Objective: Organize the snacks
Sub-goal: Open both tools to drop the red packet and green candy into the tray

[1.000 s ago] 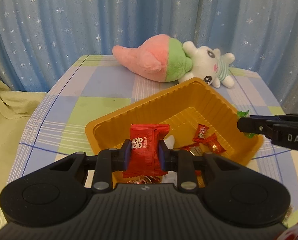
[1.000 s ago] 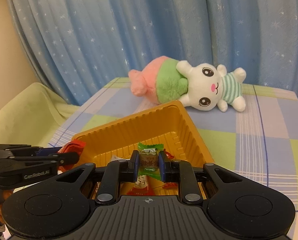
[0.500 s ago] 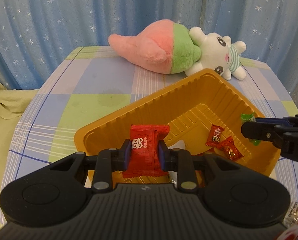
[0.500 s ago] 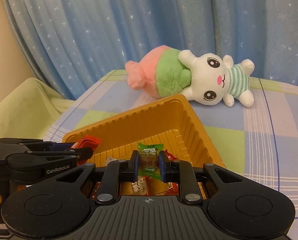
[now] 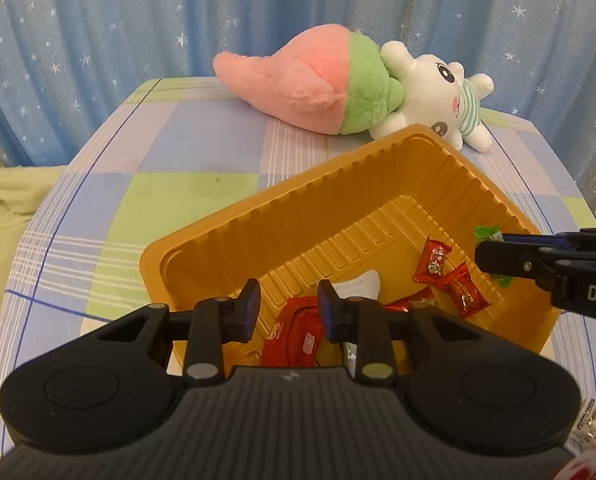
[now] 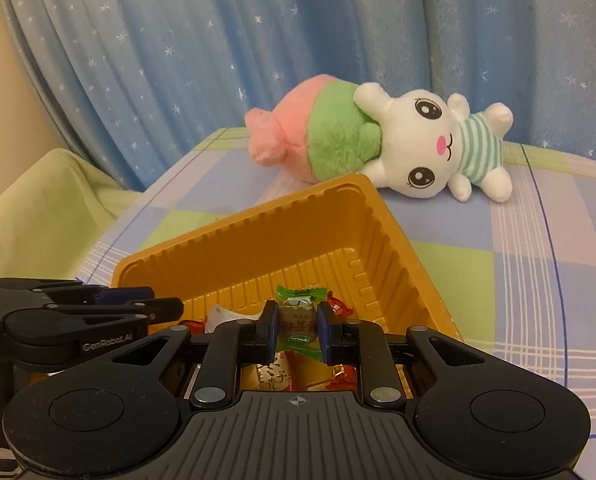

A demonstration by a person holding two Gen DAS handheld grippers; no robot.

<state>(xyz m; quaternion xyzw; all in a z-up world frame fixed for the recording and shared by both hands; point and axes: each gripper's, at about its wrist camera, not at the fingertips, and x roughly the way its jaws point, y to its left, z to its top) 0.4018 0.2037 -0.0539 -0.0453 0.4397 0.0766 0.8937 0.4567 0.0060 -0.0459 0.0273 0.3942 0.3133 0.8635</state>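
An orange plastic tray (image 5: 258,208) (image 6: 238,232) sits on the checked tablecloth. My left gripper (image 5: 289,302) hangs over its near end with jaws opening; the red snack packet (image 5: 294,332) lies loose in the tray below them, and the pads do not press on it. My right gripper (image 6: 297,322) is shut on a green-wrapped candy (image 6: 298,318) above the tray's right side. In the left wrist view the right gripper (image 5: 483,255) enters from the right with the green candy (image 5: 486,232) at its tip. Small red candies (image 5: 434,262) lie on the tray floor.
A pink-and-green plush carrot with a white bunny (image 5: 338,84) (image 6: 378,144) lies behind the tray, before a blue starred curtain. A white paper slip (image 5: 358,286) is in the tray. A loose wrapper (image 5: 590,426) lies at the near right. Green fabric (image 6: 38,208) lies left of the table.
The left jaws have parted and the red packet has dropped from between them into the tray. Both grippers have sunk closer over the tray. The right grip is unchanged.
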